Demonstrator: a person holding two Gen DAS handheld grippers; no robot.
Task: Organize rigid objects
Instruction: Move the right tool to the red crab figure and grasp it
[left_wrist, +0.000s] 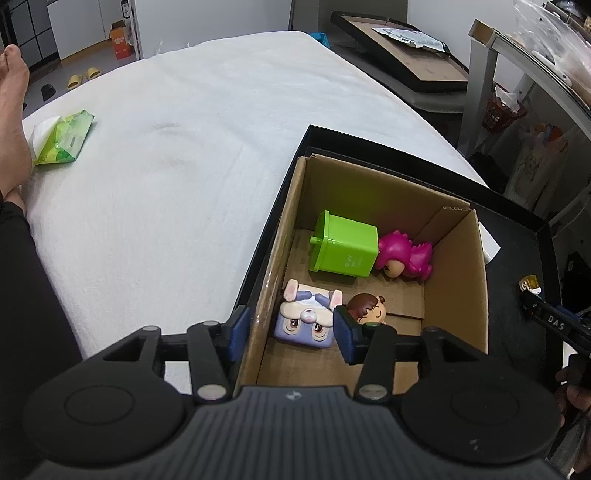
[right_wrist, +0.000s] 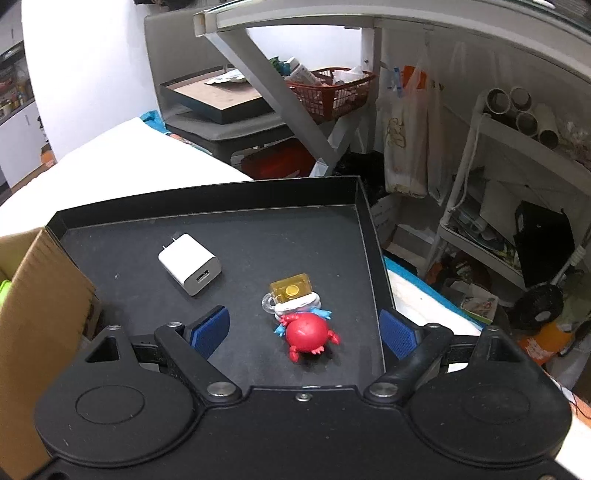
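My right gripper (right_wrist: 301, 330) hovers with fingers spread wide around the red plastic crab figurine (right_wrist: 304, 332) lying on the black tray (right_wrist: 221, 236). I should lower, centre, then squeeze its round body.

My left gripper (left_wrist: 291, 332) is open and empty, straddling the brown cardboard box (left_wrist: 458, 273) wall.

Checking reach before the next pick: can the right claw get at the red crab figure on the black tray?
Probably yes: the right claw is open, with the red crab figure lying between its fingers and nothing blocking.

White bed (left_wrist: 177, 155) as I view it: green tissue pack (left_wrist: 64, 138) far left of my left claw (left_wrist: 291, 334); black tray (left_wrist: 517, 266) directly ahead.
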